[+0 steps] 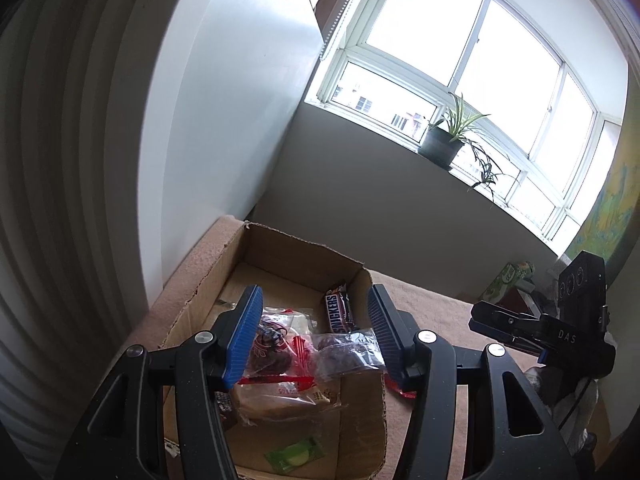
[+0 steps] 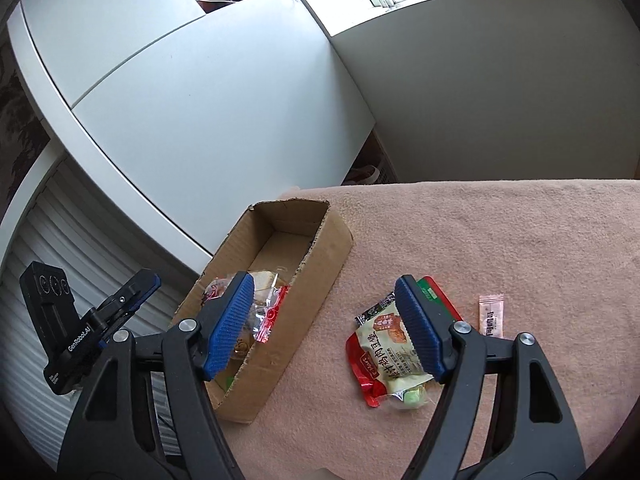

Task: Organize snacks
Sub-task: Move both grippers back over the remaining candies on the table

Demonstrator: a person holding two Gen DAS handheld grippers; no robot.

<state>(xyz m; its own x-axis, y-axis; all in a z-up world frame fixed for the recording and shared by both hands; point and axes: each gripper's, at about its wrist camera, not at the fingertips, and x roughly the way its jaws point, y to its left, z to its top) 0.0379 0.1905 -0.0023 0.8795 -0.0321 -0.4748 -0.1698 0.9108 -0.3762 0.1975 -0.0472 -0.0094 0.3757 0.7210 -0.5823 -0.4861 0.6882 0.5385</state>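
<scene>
A cardboard box [image 2: 280, 300] with its flaps torn off sits at the left end of a surface covered in a pinkish fleece blanket [image 2: 500, 240], and it serves as the collecting bin. Several snacks already lie inside it: a Snickers bar [image 1: 340, 310] leaning against the right wall, a clear bag of dark dried fruit [image 1: 348, 350], a red-printed clear packet [image 1: 280, 344], a pale bread-like pack [image 1: 280, 400] and a small green sachet [image 1: 294, 454] near the front.

The left tool [image 1: 316, 330] hangs over the box with its blue pads apart and nothing pressed between them; the snacks seen between the pads lie below on the box floor. It looks as though it is simply parked above the bin.

The right tool [image 2: 326, 326] is also spread wide and empty, straddling the gap between the box wall and the loose pile on the blanket, which suggests it is heading for the next pick.

That pile lies well apart from the box: a cream-and-red bean-snack pouch [image 2: 394, 350] with Chinese print on top, a red packet [image 2: 366, 372] under it, a green-edged red packet [image 2: 440, 300] behind, and a light green candy [image 2: 414, 396] at the front. A slim pink sachet [image 2: 491, 316] lies alone just beside them. All are flat, crinkly wrappers, likely slippery to pinch.
</scene>
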